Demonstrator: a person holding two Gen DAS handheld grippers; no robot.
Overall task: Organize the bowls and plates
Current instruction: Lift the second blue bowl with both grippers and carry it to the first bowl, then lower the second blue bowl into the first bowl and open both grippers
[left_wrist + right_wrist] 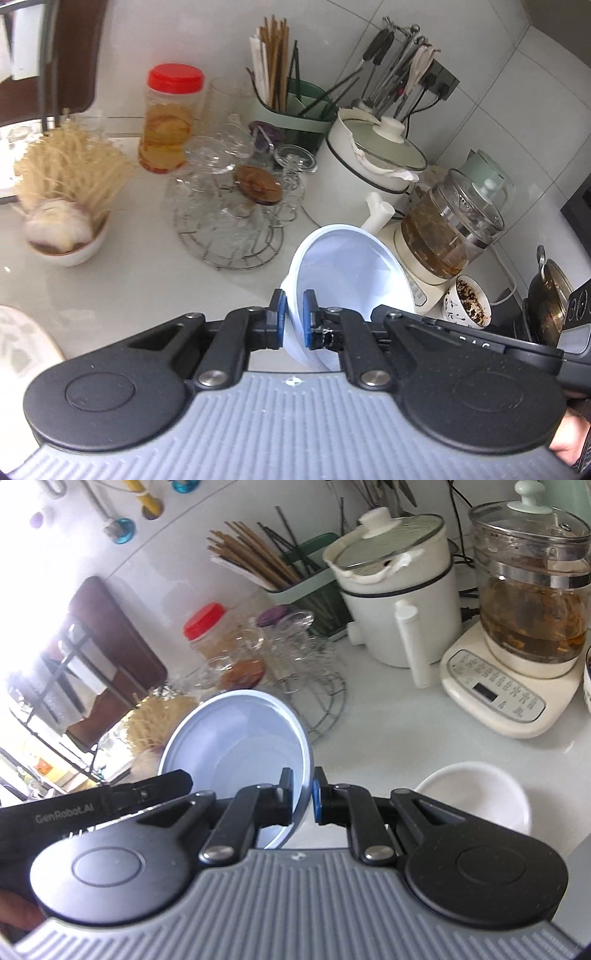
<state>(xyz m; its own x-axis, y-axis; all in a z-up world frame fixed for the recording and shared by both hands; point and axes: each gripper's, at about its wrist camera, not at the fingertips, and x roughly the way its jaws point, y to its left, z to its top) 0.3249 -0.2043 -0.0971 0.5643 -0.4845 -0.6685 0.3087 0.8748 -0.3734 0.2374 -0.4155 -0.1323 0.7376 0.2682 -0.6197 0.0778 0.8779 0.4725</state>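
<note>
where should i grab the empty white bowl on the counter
Take the white bowl by its rim, one finger inside and one outside, coming down from above on the near edge. It sits upright and open-topped, and the right gripper is nearest but already holds the blue bowl.

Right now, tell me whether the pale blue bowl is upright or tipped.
Tipped. The pale blue bowl is off the counter, its opening facing sideways; left gripper and right gripper each pinch its rim.

Home kitchen: tiled counter (140, 273), chopsticks (275, 59), electric pot (373, 166).
</note>
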